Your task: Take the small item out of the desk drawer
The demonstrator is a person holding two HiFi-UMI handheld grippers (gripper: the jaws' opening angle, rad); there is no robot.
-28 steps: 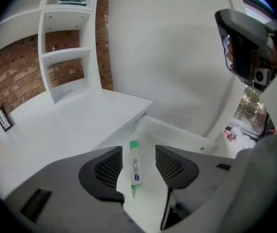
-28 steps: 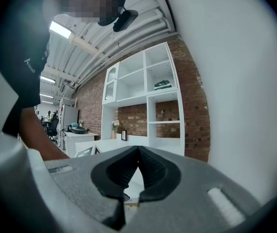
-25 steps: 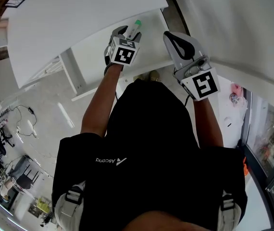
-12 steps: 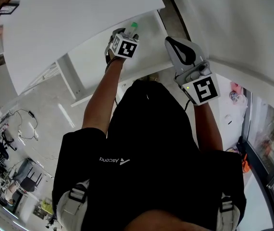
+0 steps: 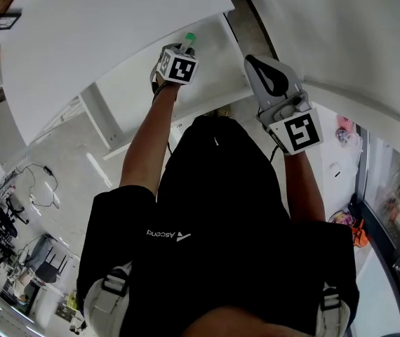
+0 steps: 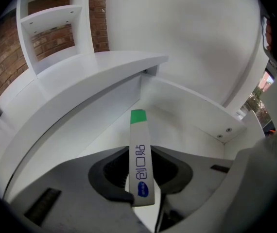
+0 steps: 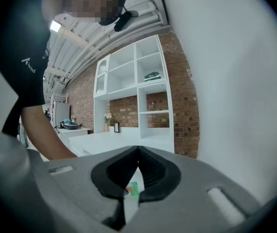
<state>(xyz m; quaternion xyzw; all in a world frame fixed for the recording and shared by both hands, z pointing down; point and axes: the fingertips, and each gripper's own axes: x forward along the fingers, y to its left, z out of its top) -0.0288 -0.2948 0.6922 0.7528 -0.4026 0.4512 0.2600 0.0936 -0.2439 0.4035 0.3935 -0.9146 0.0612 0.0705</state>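
The small item is a white strip with a green tip (image 6: 140, 154) and blue print. It stands between the jaws of my left gripper (image 6: 141, 181), which are closing on it and hold it. The strip points into the open white desk drawer (image 6: 192, 118) and hangs above its floor. In the head view the left gripper (image 5: 183, 50) reaches over the drawer (image 5: 217, 55), with the green tip (image 5: 189, 38) poking out past it. My right gripper (image 5: 257, 63) hangs to the right of the drawer, shut with nothing in it. Its jaws (image 7: 137, 152) meet at the tips.
The white desk top (image 5: 102, 34) runs left of the drawer, and its leg (image 5: 105, 118) stands below. White shelves (image 7: 143, 81) stand against a brick wall behind. The person's black-clad body fills the lower head view. Cables and equipment lie on the floor at far left.
The left gripper has shifted a little farther over the drawer, with the strip still between its jaws. The right gripper has hardly moved.
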